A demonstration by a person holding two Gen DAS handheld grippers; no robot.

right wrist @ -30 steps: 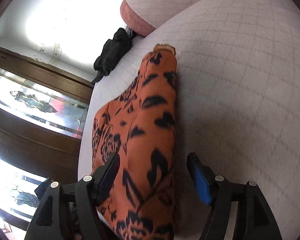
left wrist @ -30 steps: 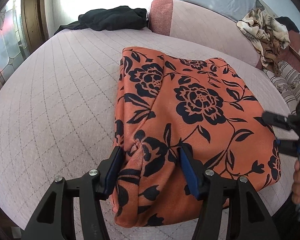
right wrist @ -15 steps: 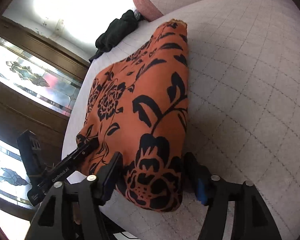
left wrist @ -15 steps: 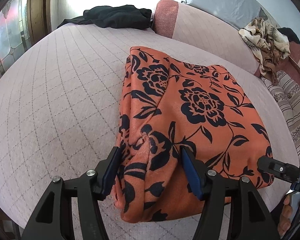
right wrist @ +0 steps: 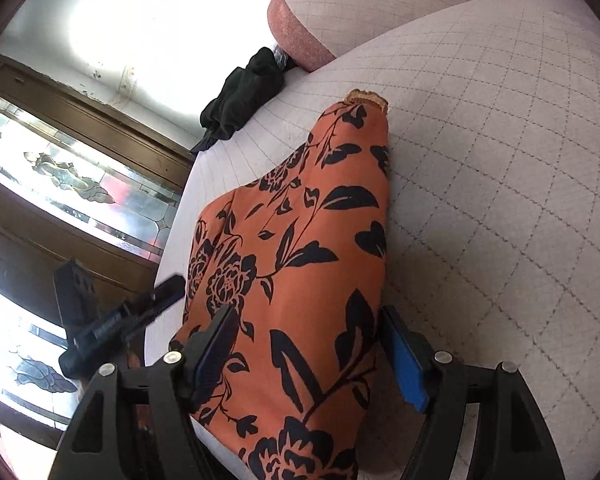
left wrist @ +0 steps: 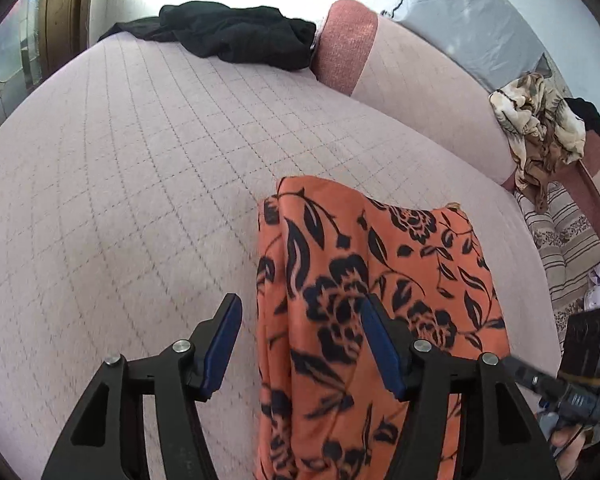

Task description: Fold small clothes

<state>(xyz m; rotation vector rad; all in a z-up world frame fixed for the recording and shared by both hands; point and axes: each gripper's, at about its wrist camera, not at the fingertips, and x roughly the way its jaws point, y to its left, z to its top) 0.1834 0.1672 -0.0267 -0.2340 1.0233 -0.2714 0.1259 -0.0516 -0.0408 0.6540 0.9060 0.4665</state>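
An orange garment with a black flower print (left wrist: 380, 280) lies folded on the pale quilted bed (left wrist: 140, 200). My left gripper (left wrist: 300, 344) hangs over the garment's left edge. Its jaws are closing: the left pad (left wrist: 220, 348) is over bare quilt, a gap away from the cloth, and the right pad (left wrist: 380, 352) is over the print. In the right wrist view the garment (right wrist: 300, 260) runs lengthwise between the fingers of my right gripper (right wrist: 308, 352), which straddles its near end with wide jaws. Neither gripper pinches the cloth.
A black garment (left wrist: 236, 32) lies crumpled at the bed's far end by a pink bolster (left wrist: 344, 44). Patterned cloth (left wrist: 540, 120) is heaped at the right, above striped bedding (left wrist: 568, 248). A wooden cabinet with stained glass (right wrist: 60, 180) stands past the bed's left edge.
My left gripper has shifted to the garment's left edge, so its left pad now hangs over bare quilt and its jaws stand narrower. The right gripper still straddles the garment's near end.
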